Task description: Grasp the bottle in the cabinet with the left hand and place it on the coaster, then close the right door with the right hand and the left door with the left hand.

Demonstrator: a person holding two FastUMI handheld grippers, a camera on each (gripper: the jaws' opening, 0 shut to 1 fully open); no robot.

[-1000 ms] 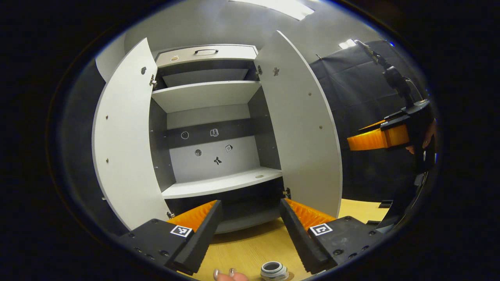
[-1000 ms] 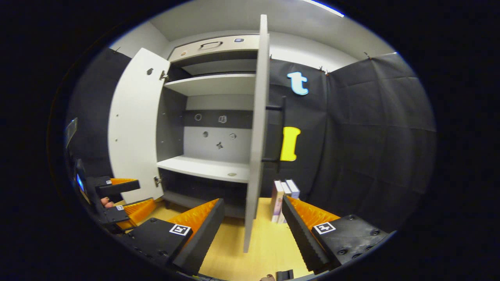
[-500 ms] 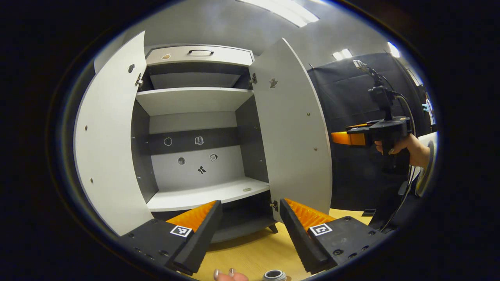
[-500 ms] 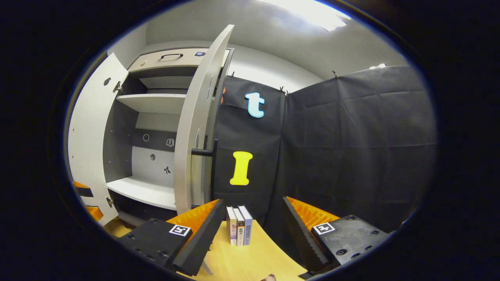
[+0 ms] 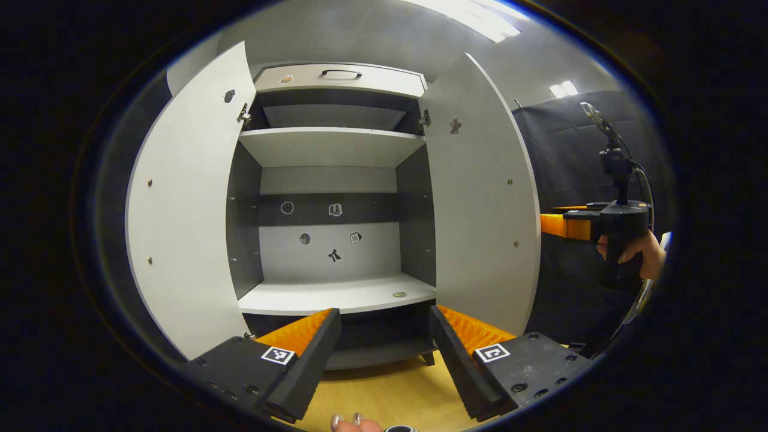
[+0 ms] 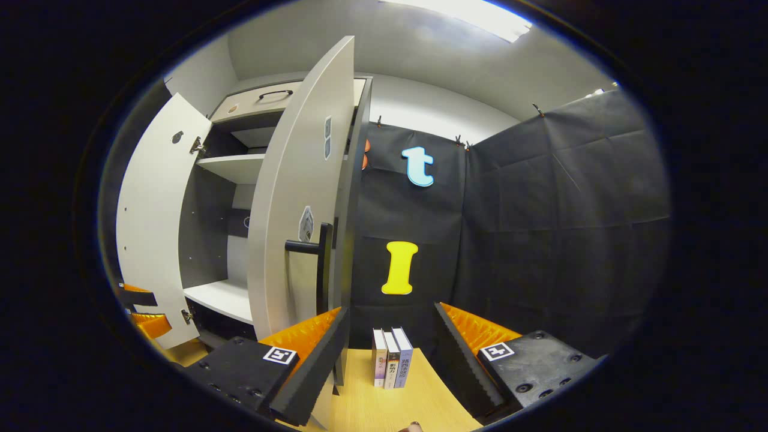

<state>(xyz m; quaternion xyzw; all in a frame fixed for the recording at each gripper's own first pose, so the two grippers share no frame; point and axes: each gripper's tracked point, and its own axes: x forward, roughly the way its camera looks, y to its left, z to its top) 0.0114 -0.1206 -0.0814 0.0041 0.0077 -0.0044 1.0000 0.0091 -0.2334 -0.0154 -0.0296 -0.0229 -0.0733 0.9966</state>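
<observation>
With the bottle [image 5: 400, 428] apparently set down at 6 o'clock on the surface [image 5: 384, 393], the right gripper [image 6: 387, 351], jaws wide and empty like the left gripper [image 5: 384, 354], has the right door [image 6: 294, 204] upright at its 10 o'clock.

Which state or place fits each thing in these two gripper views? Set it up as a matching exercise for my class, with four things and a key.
Things:
1. right door
2. books
3. left gripper
4. drawer

States or places:
a. standing upright on the wooden table
b. at the top of the cabinet, shut
c. swung open, black handle on its outer face
d. fingers apart, nothing between them

Pairs: 1-c, 2-a, 3-d, 4-b
</observation>
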